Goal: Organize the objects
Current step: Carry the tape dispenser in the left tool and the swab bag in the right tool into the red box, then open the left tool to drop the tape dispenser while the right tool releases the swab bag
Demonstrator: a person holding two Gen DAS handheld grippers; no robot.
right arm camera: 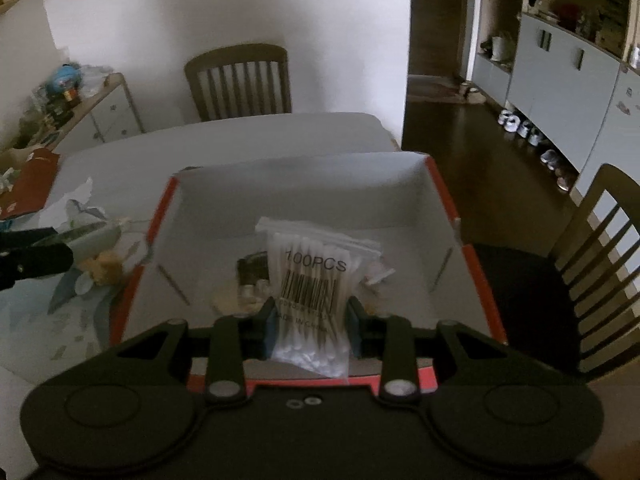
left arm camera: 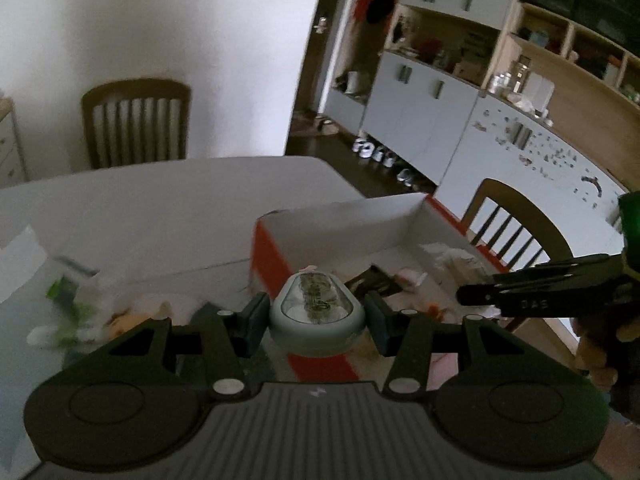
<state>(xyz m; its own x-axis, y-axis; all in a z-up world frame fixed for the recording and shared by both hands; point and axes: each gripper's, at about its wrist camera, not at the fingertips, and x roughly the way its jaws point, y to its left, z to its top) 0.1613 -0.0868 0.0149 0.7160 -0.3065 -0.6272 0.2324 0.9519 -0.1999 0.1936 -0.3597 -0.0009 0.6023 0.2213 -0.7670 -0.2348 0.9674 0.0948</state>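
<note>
My left gripper (left arm camera: 316, 322) is shut on a small grey oval case with a clear lid (left arm camera: 316, 312), held above the near left corner of the red-and-white cardboard box (left arm camera: 272, 256). My right gripper (right arm camera: 310, 322) is shut on a clear zip bag of cotton swabs (right arm camera: 310, 280) marked 100PCS, over the same box (right arm camera: 448, 208). A few small items (right arm camera: 248, 280) lie on the box floor. The right gripper's dark fingers (left arm camera: 520, 294) reach in from the right in the left wrist view. At the left edge of the right wrist view, the left gripper's finger (right arm camera: 36, 260) shows with the case (right arm camera: 98, 240).
The box sits on a table (left arm camera: 140, 208) with a patterned cloth; loose small items and paper (left arm camera: 80, 312) lie left of it. Wooden chairs (right arm camera: 240, 80) stand at the far side and the right side (right arm camera: 600, 260). Grey cabinets (left arm camera: 420, 104) line the right wall.
</note>
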